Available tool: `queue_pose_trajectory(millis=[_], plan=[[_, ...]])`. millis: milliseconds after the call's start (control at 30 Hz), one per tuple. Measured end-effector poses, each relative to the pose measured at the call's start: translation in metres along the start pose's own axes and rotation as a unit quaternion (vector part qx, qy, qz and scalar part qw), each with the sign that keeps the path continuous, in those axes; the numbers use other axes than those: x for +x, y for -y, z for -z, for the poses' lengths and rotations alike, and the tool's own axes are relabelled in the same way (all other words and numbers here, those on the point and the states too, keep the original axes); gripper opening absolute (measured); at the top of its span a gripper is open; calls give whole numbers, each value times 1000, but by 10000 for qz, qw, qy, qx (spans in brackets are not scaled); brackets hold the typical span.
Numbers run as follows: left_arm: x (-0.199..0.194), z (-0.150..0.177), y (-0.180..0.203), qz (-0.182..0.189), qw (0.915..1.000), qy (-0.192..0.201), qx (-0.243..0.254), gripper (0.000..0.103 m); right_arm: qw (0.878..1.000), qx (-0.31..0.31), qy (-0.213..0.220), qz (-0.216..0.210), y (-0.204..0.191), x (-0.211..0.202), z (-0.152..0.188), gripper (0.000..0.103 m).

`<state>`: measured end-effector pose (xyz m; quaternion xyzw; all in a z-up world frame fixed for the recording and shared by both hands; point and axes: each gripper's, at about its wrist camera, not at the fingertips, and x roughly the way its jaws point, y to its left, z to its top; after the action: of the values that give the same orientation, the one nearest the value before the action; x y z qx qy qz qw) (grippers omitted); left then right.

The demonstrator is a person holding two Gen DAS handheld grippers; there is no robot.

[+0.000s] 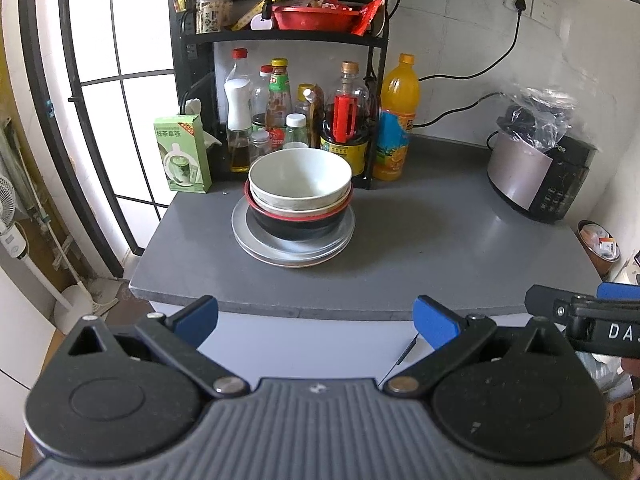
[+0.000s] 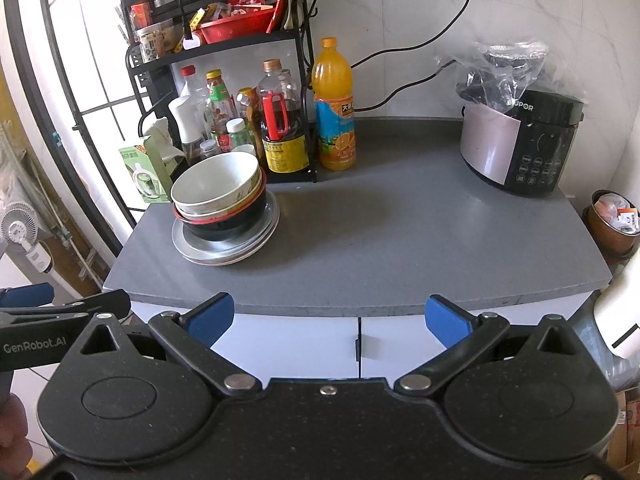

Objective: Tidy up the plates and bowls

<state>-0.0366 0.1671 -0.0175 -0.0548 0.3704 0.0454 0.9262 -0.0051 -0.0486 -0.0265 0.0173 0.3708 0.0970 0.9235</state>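
Note:
A stack stands on the grey counter (image 1: 420, 248): several grey plates (image 1: 256, 246) at the bottom, a black bowl with a red rim (image 1: 296, 228) on them, and white bowls (image 1: 300, 178) nested on top. The stack also shows in the right wrist view, with plates (image 2: 240, 250), black bowl (image 2: 224, 228) and white bowls (image 2: 216, 180). My left gripper (image 1: 316, 326) is open and empty, held off the counter's front edge. My right gripper (image 2: 330, 318) is open and empty, also before the front edge, right of the stack.
A black rack with sauce bottles (image 1: 344, 120) and an orange juice bottle (image 1: 396, 120) stand behind the stack. A green box (image 1: 184, 156) sits to its left. A rice cooker (image 2: 520, 140) under a plastic bag stands at the back right. Cabinet doors (image 2: 360, 344) are below the counter.

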Motion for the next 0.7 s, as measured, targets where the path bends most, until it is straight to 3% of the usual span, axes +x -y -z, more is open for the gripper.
queue_pose_trajectory(millis=[700], plan=[[-4,2,9,29,10000,40,61,103,10000,20,8,-1,7,-3,1,103]])
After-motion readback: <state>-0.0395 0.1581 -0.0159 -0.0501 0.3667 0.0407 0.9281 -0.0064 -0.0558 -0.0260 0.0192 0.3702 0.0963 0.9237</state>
